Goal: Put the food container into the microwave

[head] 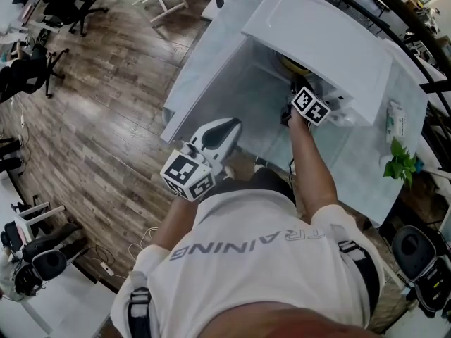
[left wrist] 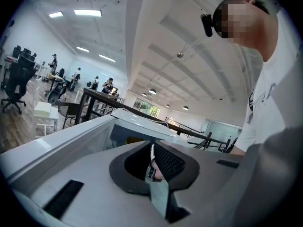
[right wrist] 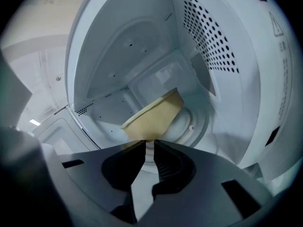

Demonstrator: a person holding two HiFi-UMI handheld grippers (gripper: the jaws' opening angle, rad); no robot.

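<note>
the right gripper has its jaws almost together, with only a thin slit between the tips; the near wall of the container sits right at those tips. whether they nip it or merely touch it i cannot tell, but further back nothing lies between the pads

the container, a tan tub, is inside the microwave, down on the cavity floor toward the back. it looks tilted, yet the whole cavity is rolled the same way in the right gripper view, so i judge it to be sitting flat

the left gripper has its jaws closed tip to tip on nothing. it hangs by the person's waist at the near edge of the table, well apart from the microwave

the step in hand looks like the very end of the placing — the container is where the task wants it, and what remains is to leave it there. the next move calls for tips that are clearly free of the container's wall, then a straight pull back out through the opening without catching the wall. a light tub like this would probably slide or tip if dragged. the door stands open, so closing it may follow — the idle left gripper seems free for that
</note>
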